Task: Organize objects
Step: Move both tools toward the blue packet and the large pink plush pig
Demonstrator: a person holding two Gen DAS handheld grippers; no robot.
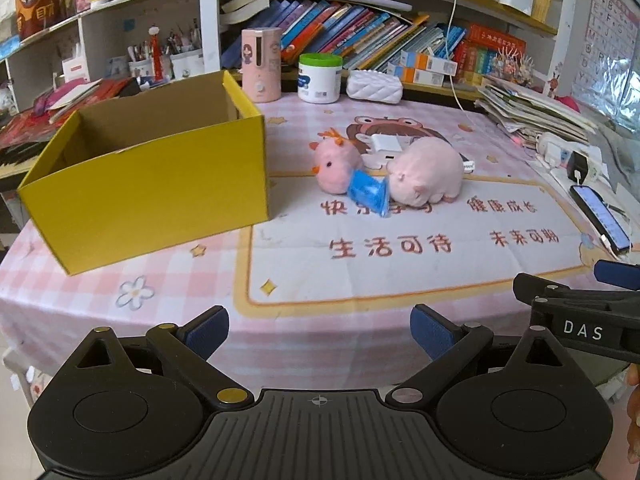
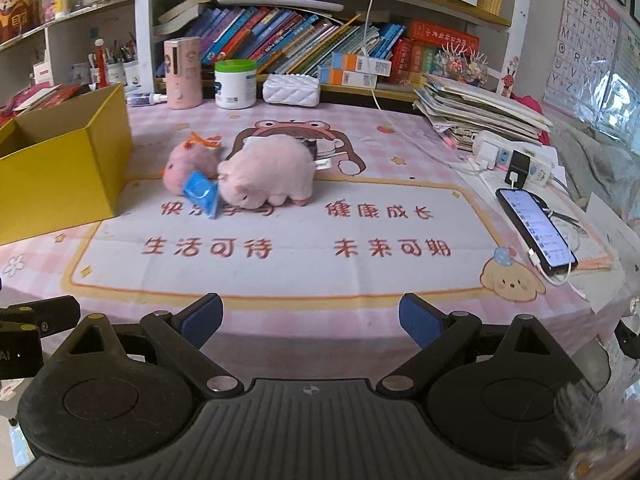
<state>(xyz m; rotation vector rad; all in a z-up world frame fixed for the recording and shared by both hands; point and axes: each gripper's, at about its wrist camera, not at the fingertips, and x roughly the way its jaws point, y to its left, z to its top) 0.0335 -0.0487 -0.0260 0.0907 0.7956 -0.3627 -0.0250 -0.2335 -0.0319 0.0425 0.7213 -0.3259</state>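
An open yellow cardboard box [image 1: 160,184] stands on the left of the table, also in the right wrist view [image 2: 60,172]. Right of it lie a small pink plush chick [image 1: 334,166] [image 2: 188,166], a blue packet [image 1: 368,192] [image 2: 200,192] and a larger pink plush pig [image 1: 428,172] [image 2: 272,172], touching each other. A white block [image 1: 386,146] lies behind the toys. My left gripper [image 1: 320,334] is open and empty at the table's near edge. My right gripper [image 2: 312,320] is open and empty beside it, and its side shows in the left wrist view [image 1: 580,304].
A phone [image 2: 536,232] on a cable lies at the right, near a power strip [image 2: 516,158] and a paper stack [image 2: 480,108]. A pink dispenser [image 1: 262,64], a white tub [image 1: 320,78] and a white quilted case [image 1: 374,86] stand at the back before bookshelves.
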